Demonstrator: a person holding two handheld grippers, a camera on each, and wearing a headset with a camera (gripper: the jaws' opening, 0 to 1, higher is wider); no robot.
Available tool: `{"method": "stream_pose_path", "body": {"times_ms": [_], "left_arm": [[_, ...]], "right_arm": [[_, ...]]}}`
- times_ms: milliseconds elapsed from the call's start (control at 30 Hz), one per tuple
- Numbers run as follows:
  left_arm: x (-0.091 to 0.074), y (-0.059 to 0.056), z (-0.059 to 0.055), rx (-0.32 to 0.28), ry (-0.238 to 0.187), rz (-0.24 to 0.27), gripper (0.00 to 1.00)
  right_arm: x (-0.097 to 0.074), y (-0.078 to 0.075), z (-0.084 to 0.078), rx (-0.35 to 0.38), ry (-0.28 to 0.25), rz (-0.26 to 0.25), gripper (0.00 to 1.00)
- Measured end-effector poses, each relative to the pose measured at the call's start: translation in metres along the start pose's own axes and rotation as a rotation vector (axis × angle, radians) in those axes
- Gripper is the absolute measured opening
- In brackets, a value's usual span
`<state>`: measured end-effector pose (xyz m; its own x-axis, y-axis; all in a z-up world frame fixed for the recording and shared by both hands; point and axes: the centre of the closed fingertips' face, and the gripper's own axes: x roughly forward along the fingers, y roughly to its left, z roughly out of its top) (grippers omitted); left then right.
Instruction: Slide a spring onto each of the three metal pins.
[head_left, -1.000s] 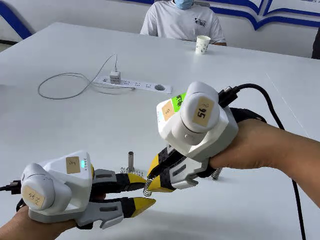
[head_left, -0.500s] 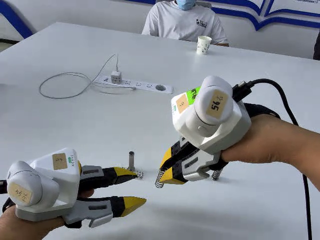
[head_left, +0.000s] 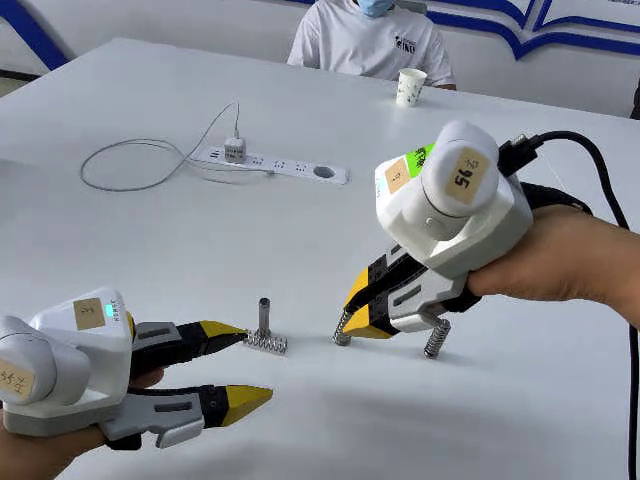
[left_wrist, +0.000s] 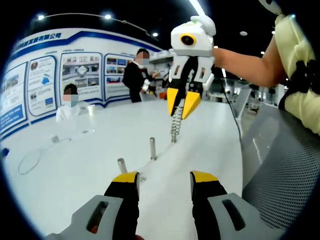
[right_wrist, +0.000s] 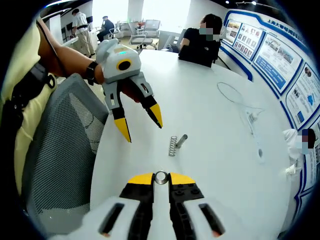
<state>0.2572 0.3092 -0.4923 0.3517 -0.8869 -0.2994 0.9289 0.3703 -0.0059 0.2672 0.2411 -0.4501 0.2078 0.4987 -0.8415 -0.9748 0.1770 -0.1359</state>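
The right gripper (head_left: 357, 316) is over the right of the white table (head_left: 140, 250). Its jaws are pressed together on the top of a spring (head_left: 343, 331), which hangs tilted with its lower end down at the table top. In the right gripper view this spring shows end-on as a ring between the yellow tips.

The left gripper (head_left: 243, 363) is low at the near left, jaws spread and holding nothing. Just past its tips a bare pin (head_left: 264, 314) stands upright. A second spring (head_left: 266, 342) lies on the table against the pin's base.

A third spring (head_left: 436, 338) stands tilted just right of the right gripper; I cannot tell whether a pin is inside it.

Farther off lie a power strip (head_left: 270, 168) with its cable (head_left: 120, 158), and a paper cup (head_left: 410, 87) in front of a seated person (head_left: 368, 40).
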Motion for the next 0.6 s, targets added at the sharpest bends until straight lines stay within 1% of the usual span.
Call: {"method": "stream_pose_path", "body": {"times_ms": [333,600], "left_arm": [[-0.001,0.002,-0.003,-0.015,0.004,0.007,0.43],[-0.001,0.003,-0.005,-0.019,0.006,0.009,0.44]], "right_arm": [[-0.003,-0.019,-0.011,0.026,0.019,-0.029,0.12],[0.001,-0.035,-0.018,0.047,0.03,-0.052,0.12]]}}
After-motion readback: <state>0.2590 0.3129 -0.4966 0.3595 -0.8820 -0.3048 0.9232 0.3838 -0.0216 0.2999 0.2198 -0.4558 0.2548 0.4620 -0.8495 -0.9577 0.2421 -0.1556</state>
